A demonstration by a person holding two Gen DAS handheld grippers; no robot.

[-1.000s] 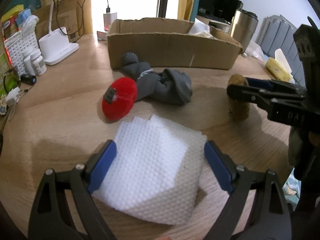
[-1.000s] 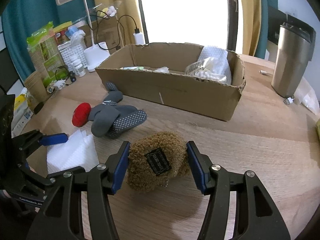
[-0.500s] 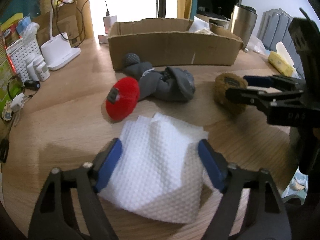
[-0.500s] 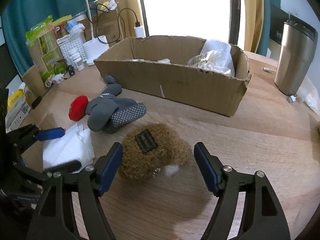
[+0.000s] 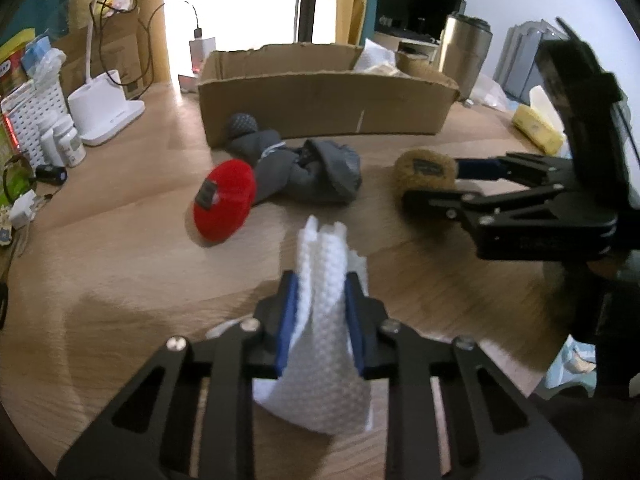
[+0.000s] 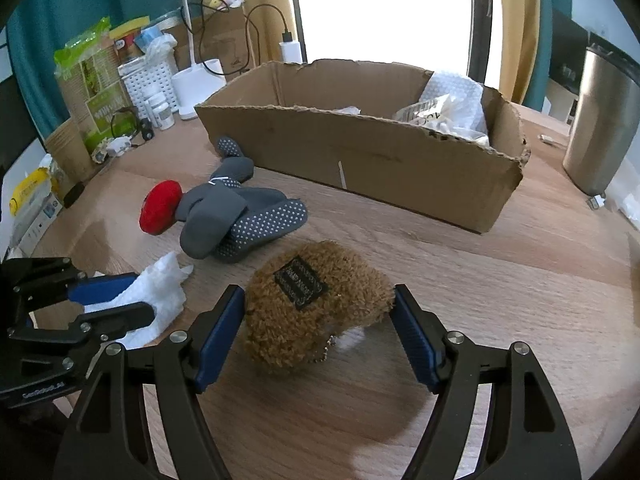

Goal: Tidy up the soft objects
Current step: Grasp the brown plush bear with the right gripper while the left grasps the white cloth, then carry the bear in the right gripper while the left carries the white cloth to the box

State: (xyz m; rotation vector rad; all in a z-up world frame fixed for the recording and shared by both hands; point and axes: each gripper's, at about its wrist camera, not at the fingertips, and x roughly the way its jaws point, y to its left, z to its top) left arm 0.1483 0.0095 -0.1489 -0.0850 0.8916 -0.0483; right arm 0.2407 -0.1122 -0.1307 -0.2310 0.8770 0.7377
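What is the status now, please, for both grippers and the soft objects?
Left gripper shut on white cloth. Right gripper open around brown plush. Grey slippers lie before cardboard box.

A white lamp base (image 5: 106,114) stands at the far left of the wooden desk (image 5: 120,208), its cable looping up behind it. Beside it is a white perforated basket (image 6: 150,80) with small white bottles (image 5: 66,142) in front. A green packet (image 6: 94,92) stands further left (its print too small to read). A steel tumbler (image 6: 604,120) stands at the right edge, and a yellow sponge (image 5: 538,130) lies near it.
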